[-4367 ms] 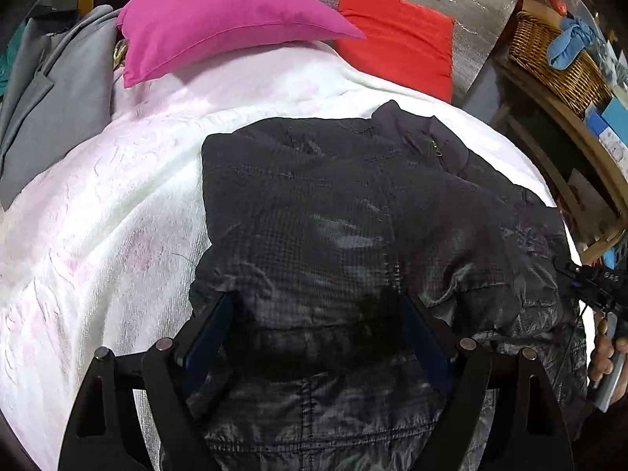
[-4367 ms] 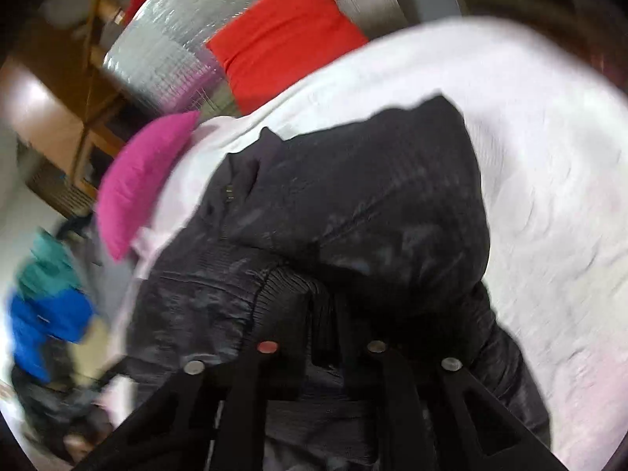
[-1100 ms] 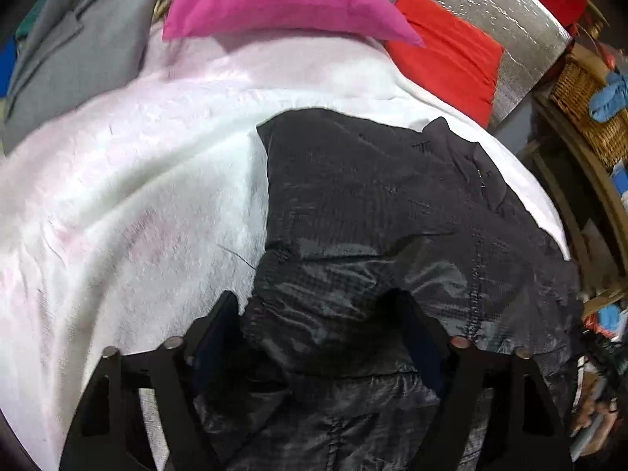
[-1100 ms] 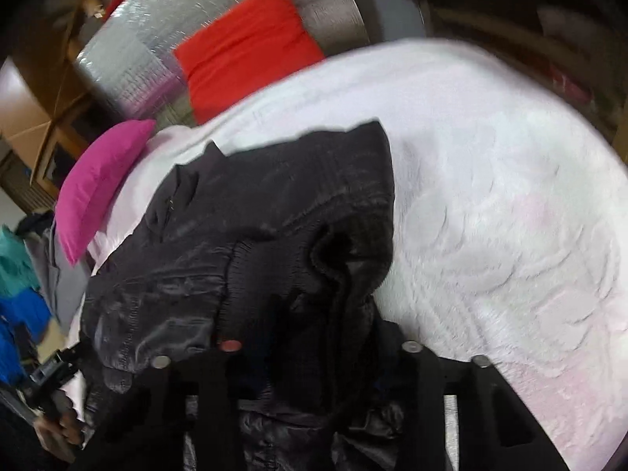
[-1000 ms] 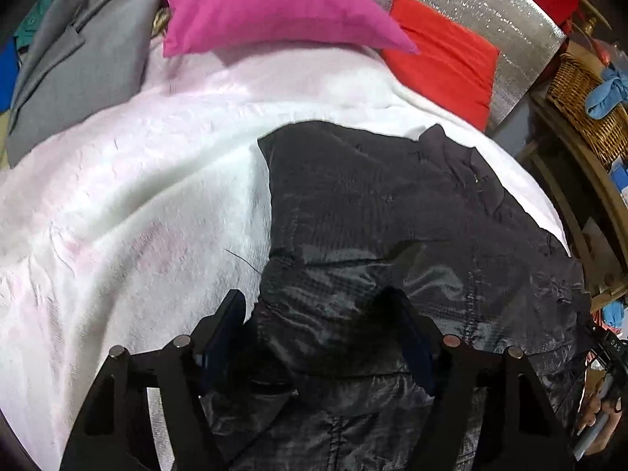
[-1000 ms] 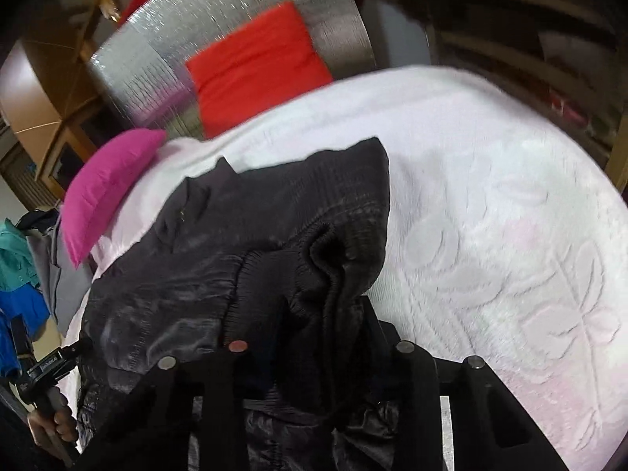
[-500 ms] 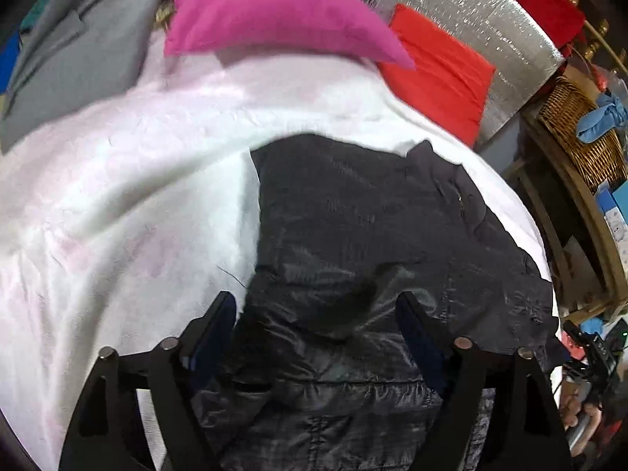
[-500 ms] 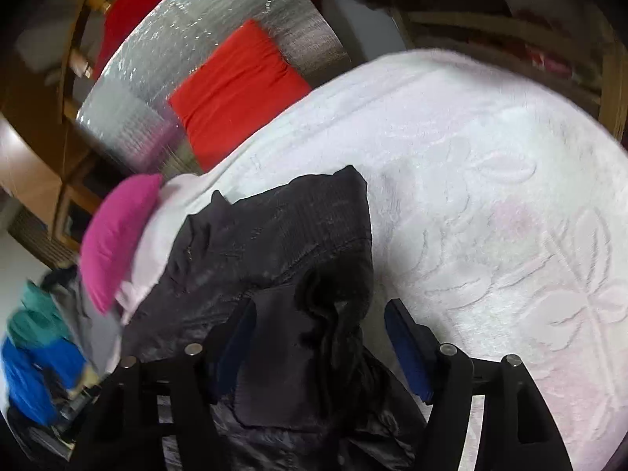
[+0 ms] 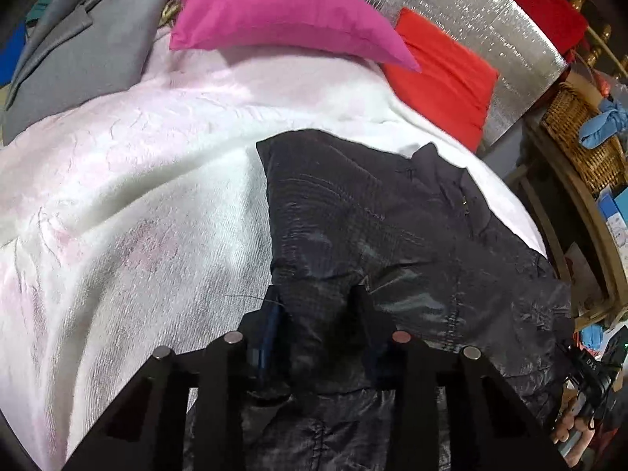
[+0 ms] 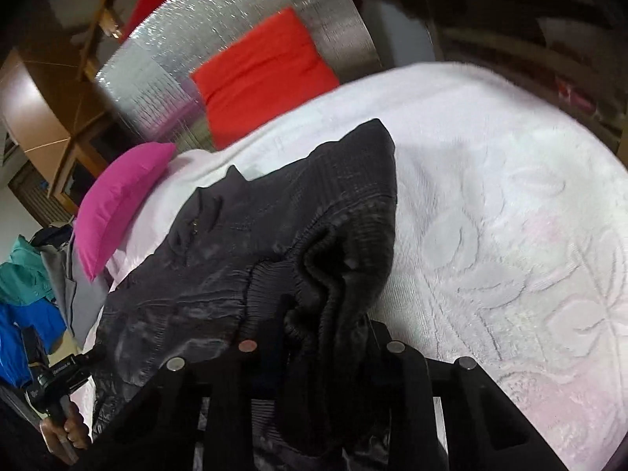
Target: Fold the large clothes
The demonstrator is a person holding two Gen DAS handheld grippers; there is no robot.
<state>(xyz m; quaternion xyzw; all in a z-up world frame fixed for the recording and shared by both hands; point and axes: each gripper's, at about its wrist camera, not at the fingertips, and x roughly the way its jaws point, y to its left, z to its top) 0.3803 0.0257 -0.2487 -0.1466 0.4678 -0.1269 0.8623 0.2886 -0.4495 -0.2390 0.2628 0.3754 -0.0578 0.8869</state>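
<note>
Now both tongs closing on bunched jacket (image 9: 392, 227).
Soft, slick, puffy: left gripper (image 9: 314, 306) pinching a fold; right gripper (image 10: 322, 333) gathering ribbed cuff (image 10: 274, 286); best gripped at seams.

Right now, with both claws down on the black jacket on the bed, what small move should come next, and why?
Probably let both claws finish closing, then lift the near hem slightly. The left claw and right claw are closing with bunched fabric of the black jacket between them, and it lies flat on the white blanket, collar at the far end.
</note>
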